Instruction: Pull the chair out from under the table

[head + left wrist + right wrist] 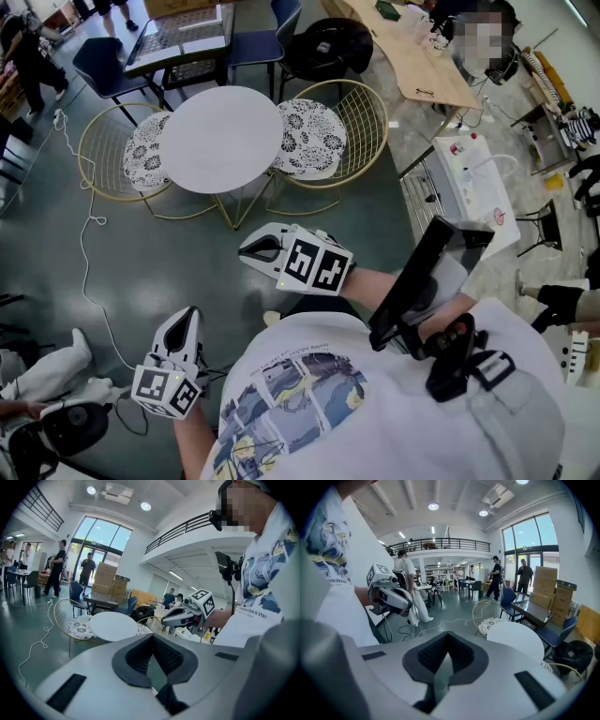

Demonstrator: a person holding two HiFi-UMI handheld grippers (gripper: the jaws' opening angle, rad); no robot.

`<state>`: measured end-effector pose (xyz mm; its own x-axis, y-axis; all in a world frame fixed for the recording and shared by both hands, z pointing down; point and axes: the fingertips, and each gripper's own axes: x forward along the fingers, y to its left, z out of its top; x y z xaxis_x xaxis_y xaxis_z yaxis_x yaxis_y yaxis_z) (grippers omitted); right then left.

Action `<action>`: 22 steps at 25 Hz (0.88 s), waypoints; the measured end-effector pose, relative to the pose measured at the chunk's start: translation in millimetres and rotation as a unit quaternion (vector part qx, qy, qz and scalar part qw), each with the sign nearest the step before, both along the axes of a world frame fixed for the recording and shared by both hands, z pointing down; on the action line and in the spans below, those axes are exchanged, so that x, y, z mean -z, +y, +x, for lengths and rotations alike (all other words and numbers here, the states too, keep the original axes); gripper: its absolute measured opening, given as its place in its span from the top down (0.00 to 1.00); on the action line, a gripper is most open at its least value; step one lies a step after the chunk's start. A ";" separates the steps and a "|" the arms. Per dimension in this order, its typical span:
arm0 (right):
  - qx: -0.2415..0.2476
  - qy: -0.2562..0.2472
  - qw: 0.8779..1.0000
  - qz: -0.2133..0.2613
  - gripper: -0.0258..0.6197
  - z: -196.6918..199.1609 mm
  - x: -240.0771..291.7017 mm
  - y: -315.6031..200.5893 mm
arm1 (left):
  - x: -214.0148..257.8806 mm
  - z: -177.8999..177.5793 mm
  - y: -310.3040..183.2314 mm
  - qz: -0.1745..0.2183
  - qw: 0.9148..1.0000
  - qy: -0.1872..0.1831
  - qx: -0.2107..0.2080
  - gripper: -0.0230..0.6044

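A round white table [223,139] stands on the green floor, with a gold wire chair on either side of it. Both the left chair [127,152] and the right chair [330,131] have patterned cushions and sit close against the table. My right gripper [247,251] is shut and empty, hanging in the air short of the table and touching nothing. My left gripper [191,317] is lower and further back, also shut and empty. The left gripper view shows the table [115,626] and the right gripper [174,617] beyond its closed jaws. The right gripper view shows the table [518,639] and a chair [490,615].
A white cable [86,225] trails over the floor left of the chairs. Dark chairs and a dark table [178,42] stand behind. A wooden table [412,52] and a white cart [469,178] are at the right. A person's legs [42,370] lie at the lower left.
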<state>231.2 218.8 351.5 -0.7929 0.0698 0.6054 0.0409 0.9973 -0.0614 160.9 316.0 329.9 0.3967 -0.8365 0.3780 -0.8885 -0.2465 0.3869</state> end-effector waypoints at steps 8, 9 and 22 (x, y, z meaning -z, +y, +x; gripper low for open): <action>0.001 -0.001 1.000 -0.007 0.95 -26.8 0.9 4.1 | 0.6 -28.6 6.5 0.000 1.000 -0.001 0.007 0.95; 0.002 -0.003 1.000 -0.009 0.95 -30.6 2.0 3.5 | 0.1 -32.6 6.2 -0.002 1.000 -0.001 0.011 0.95; 0.012 -0.078 0.996 -0.048 0.86 -143.5 -18.9 -116.4 | -32.6 -133.6 -125.0 -0.029 0.999 -0.025 0.017 0.95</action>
<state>87.7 102.4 370.4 -0.8743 0.1410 0.4645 0.0813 0.9859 -0.1464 27.3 191.0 362.5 0.3470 -0.8253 0.4456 -0.9149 -0.1933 0.3544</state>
